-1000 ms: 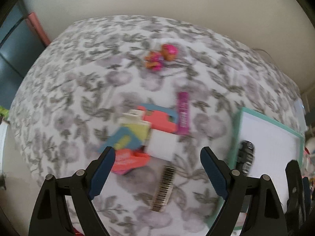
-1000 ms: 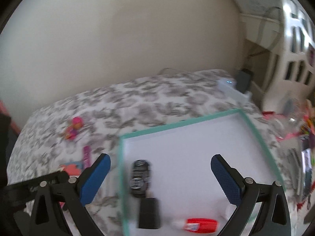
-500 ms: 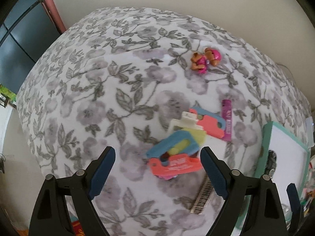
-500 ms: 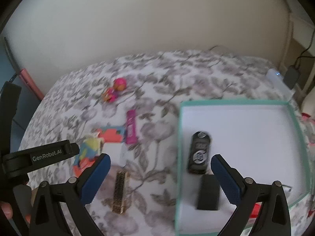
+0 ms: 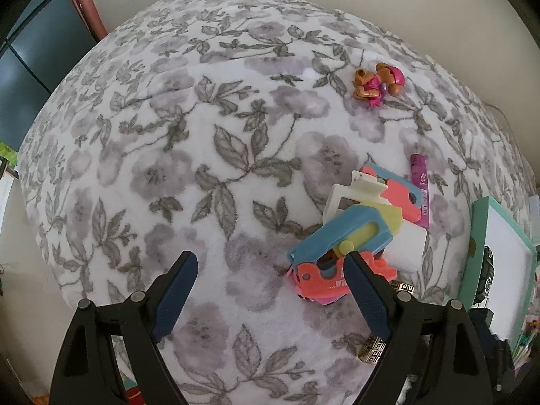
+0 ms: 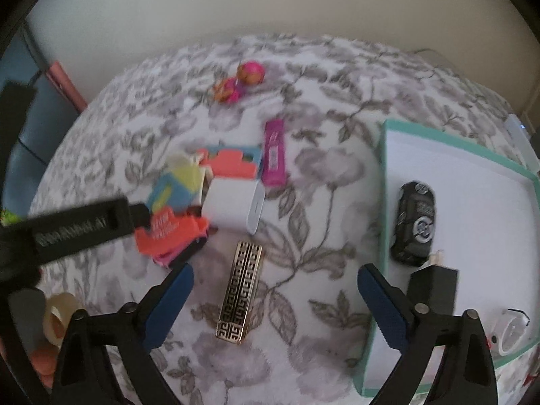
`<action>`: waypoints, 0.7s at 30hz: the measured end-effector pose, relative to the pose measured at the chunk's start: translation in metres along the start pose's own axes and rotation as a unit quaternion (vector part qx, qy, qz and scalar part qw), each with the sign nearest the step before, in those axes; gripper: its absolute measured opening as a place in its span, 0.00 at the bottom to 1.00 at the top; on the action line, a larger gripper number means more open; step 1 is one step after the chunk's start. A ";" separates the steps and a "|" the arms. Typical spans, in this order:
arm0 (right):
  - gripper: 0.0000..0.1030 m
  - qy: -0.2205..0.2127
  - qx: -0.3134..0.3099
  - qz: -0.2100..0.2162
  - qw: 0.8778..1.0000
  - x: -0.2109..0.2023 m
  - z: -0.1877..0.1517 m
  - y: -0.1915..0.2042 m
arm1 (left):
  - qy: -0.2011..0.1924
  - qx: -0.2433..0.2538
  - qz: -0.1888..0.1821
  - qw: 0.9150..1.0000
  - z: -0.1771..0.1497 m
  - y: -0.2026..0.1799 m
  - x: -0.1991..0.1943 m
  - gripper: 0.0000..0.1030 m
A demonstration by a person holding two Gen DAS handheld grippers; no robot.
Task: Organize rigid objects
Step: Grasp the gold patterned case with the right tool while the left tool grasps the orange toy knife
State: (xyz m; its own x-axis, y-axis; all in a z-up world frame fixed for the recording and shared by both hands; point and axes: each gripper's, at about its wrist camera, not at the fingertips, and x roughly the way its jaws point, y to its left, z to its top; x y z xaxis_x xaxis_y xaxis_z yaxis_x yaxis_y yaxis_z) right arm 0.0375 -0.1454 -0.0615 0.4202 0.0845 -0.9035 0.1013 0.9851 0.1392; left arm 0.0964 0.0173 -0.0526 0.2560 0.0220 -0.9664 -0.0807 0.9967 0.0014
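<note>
Plastic cut-out pieces (image 5: pixel 351 236) lay heaped on my floral blanket (image 5: pixel 189 155), both tongs spread wide and empty above them

From the left I had my left gripper (image 5: pixel 268 281) with its right finger at the heap's edge, then the gold-patterned bar (image 6: pixel 240 290) between my right gripper's (image 6: pixel 275 295) open fingers, a white box (image 6: pixel 233 207) and pink tube (image 6: pixel 275 157) beyond, and the teal tray (image 6: pixel 383 202) at right, holding a black toy car (image 6: pixel 415 222)

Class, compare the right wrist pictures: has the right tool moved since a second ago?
Yes. The right tool has swung left, off the teal tray, and now hangs over the gold patterned case.
</note>
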 end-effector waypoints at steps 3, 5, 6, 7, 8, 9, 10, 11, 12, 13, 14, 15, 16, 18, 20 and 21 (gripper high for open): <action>0.96 0.020 -0.011 -0.011 1.000 0.012 -0.004 0.004 | 0.002 0.002 -0.002 1.000 0.000 -0.002 0.001 0.86; 0.94 0.033 -0.019 -0.020 0.999 0.020 -0.007 0.006 | 0.005 0.004 -0.007 1.000 0.001 -0.002 0.004 0.86; 0.93 0.038 -0.021 -0.022 0.999 0.023 -0.008 0.006 | 0.007 0.005 -0.010 1.000 0.000 -0.003 0.004 0.86; 0.91 0.042 -0.023 -0.023 0.999 0.025 -0.009 0.006 | 0.009 0.006 -0.012 1.000 0.000 -0.003 0.005 0.86; 0.91 0.046 -0.023 -0.023 0.998 0.028 -0.010 0.006 | 0.011 0.007 -0.013 1.000 0.000 -0.003 0.006 0.86; 0.91 0.048 -0.024 -0.025 0.998 0.029 -0.011 0.006 | 0.012 0.009 -0.013 1.000 0.000 -0.004 0.007 0.86; 0.90 0.051 -0.026 -0.029 0.998 0.031 -0.012 0.006 | 0.012 0.011 -0.013 1.000 -0.001 -0.005 0.007 0.86; 0.90 0.053 -0.028 -0.032 0.998 0.032 -0.013 0.006 | 0.013 0.013 -0.013 1.000 -0.001 -0.006 0.007 0.86; 0.89 0.056 -0.029 -0.036 0.997 0.035 -0.013 0.006 | 0.012 0.016 -0.014 1.000 -0.001 -0.006 0.008 0.86; 0.88 0.058 -0.028 -0.036 0.997 0.036 -0.013 0.005 | 0.013 0.019 -0.015 1.000 -0.002 -0.008 0.008 0.86; 0.88 0.056 -0.027 -0.035 0.997 0.036 -0.013 0.005 | 0.013 0.023 -0.016 1.000 -0.002 -0.009 0.008 0.86; 0.87 0.056 -0.025 -0.034 0.998 0.035 -0.013 0.004 | 0.013 0.027 -0.018 0.999 -0.003 -0.010 0.008 0.86; 0.86 0.055 -0.023 -0.033 0.998 0.035 -0.013 0.003 | 0.014 0.031 -0.021 0.999 -0.003 -0.011 0.008 0.86; 0.84 0.054 -0.019 -0.031 0.998 0.034 -0.013 0.002 | 0.017 0.036 -0.025 0.999 -0.004 -0.011 0.008 0.86; 0.79 0.052 -0.013 -0.030 0.998 0.033 -0.013 -0.002 | 0.019 0.042 -0.032 0.998 -0.005 -0.012 0.009 0.86; 0.78 0.051 -0.009 -0.032 0.998 0.032 -0.013 -0.004 | 0.020 0.046 -0.035 0.998 -0.006 -0.013 0.009 0.86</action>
State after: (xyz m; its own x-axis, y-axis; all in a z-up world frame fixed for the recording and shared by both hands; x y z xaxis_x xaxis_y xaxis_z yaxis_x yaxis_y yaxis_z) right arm 0.0390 -0.1449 -0.0958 0.3203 0.0358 -0.9467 0.1073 0.9915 0.0738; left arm 0.0939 0.0040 -0.0630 0.2188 -0.0497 -0.9745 0.0257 0.9986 -0.0452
